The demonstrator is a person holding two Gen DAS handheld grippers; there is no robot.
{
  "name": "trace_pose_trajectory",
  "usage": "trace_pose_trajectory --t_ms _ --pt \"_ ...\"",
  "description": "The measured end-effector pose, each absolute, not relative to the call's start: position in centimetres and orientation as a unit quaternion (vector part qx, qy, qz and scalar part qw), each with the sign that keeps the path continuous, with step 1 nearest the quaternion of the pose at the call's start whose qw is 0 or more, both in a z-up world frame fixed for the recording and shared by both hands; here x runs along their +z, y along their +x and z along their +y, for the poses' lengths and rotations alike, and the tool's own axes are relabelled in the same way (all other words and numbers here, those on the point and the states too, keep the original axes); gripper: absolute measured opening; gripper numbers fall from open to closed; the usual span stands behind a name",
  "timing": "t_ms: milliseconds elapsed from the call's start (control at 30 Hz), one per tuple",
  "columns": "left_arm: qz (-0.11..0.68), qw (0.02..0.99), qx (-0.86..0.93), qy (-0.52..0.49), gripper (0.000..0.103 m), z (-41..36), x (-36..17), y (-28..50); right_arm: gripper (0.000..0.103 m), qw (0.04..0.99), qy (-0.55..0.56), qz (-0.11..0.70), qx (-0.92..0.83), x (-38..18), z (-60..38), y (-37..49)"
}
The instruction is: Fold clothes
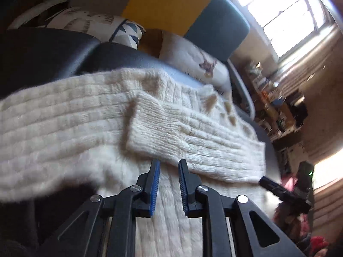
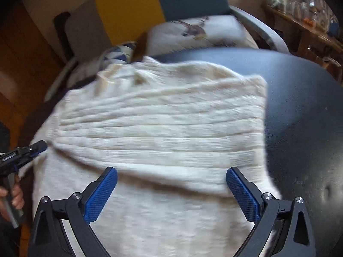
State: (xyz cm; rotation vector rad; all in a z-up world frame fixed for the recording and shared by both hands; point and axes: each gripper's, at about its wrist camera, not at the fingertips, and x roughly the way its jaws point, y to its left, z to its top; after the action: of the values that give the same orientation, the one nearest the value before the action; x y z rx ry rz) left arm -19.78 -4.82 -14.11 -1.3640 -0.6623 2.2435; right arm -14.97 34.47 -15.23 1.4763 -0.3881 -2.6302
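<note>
**Cream sweater spread on the dark seat**

The left gripper stands narrowly parted, its fingers empty, above the cream knit sweater. The right gripper gapes wide, empty. The sweater covers the black padded seat; patterned cushions lie beyond.

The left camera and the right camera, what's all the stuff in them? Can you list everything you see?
Sweater: one, cream knit, spread across the dark seat, one part folded over on top.
Seat: one, dark and shiny, under the sweater.
Cushions: at least two, white with prints, behind the sweater.
Chair back: one, teal, behind the cushions.
Yellow panel: one, on the wall behind.
Window: one, bright, upper right in the left view.
Shelf: one, wooden, cluttered with small items too blurred to name.
Left gripper: black with blue pads, narrow gap, over the sweater.
Right gripper: black with blue pads, wide open.
Hand: one, holding the left gripper's handle.
</note>
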Motion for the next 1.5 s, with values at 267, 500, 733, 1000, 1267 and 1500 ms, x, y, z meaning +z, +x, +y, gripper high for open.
trace_pose_trajectory --t_ms 267,500,733,1000,1267,1500 --pt "-0.427 0.089 0.787 -0.436 0.018 -23.6 -14.9 -10.0 0.103 0.134 0.480 -0.129 -0.857 -15.5 25.1 -10.3" --pt "-0.540 -0.067 0.754 -0.367 0.024 -38.4 -17.3 -2.0 0.103 0.138 0.486 -0.122 -0.854 -17.2 22.4 -7.7" --pt "-0.595 -0.090 0.716 -0.353 0.028 -42.0 -20.1 -1.5 0.103 0.124 0.485 -0.140 -0.854 -17.4 22.6 -7.9" --pt "-0.643 -0.078 0.680 -0.343 0.030 -40.8 -22.6 -5.5 0.103 0.120 0.487 -0.133 -0.855 -17.5 22.2 -7.8" --pt "-0.708 -0.104 0.629 -0.303 0.017 -40.3 -24.4 -6.4 0.103 0.116 0.481 -0.116 -0.861 -17.6 21.8 -7.5" --pt "-0.664 -0.158 0.659 -0.317 0.005 -41.2 -23.0 -8.2 0.103 0.112 0.492 -0.109 -0.857 -17.9 21.4 -7.7"
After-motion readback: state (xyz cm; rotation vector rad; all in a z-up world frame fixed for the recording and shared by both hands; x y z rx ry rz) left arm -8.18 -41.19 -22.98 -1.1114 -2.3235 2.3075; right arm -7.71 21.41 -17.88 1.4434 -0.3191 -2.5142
